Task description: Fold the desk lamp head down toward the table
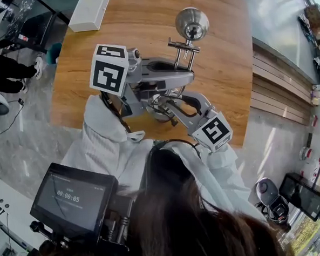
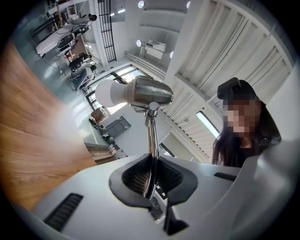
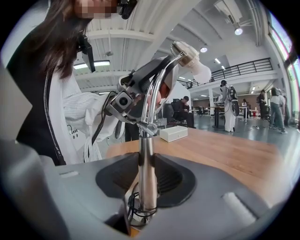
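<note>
White box point(image 1: 89, 11), prob. shut, beyond lamp point(image 1: 191, 24)

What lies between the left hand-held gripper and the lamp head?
The lamp's thin chrome rod, clamped in that hand-held gripper, as the left gripper view shows.

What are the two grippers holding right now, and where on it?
The lamp: the left gripper clamps its thin upper arm below the head, the right gripper grips the thick lower post.

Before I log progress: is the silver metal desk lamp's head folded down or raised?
Raised: the head sits atop its arm, high above the brown wooden table.
</note>
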`<state>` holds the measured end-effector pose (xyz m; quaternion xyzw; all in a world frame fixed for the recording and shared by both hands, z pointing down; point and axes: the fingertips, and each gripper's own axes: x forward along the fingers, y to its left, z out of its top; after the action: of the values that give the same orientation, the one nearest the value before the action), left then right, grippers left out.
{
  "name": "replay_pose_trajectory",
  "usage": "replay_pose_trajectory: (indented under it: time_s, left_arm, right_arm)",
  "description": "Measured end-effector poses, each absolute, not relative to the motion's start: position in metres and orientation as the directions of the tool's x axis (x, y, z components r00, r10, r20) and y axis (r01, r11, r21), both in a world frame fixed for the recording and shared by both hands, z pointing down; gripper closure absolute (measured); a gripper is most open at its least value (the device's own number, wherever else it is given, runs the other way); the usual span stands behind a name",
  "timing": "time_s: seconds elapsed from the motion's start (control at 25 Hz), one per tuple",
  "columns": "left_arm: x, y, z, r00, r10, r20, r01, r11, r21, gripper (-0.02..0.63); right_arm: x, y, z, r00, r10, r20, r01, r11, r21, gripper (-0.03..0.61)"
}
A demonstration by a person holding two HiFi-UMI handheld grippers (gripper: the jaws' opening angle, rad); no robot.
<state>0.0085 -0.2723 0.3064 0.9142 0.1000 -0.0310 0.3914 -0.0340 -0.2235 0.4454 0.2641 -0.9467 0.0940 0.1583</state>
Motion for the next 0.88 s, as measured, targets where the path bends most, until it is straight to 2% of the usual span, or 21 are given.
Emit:
replay_pose_trajectory:
  time_s: [0.4,0.56,0.88]
  left_arm:
    - [0.014,-0.273,0.310,0.984,0.128,-0.123,0.177,-0.626,0.759,0.592]
    - [0.008,-0.280,0.326,0.986,0.076,-0.150,0.168,-0.507,0.845,0.595]
    - [0.010,-0.296,0.359,0.987,-0.002,-0.162,0.159,-0.164,0.974,0.594]
  right_arm:
    - [-0.031,-0.215,0.443,-0.812,-0.465,0.353,-0.520,0.851,-0.076,0.472]
    - [-0.036,-0.209,0.444,-0.811,-0.464,0.357,-0.517,0.854,-0.062,0.471]
    - [-0.039,-0.204,0.444,-0.808,-0.463,0.365,-0.511,0.859,-0.041,0.472]
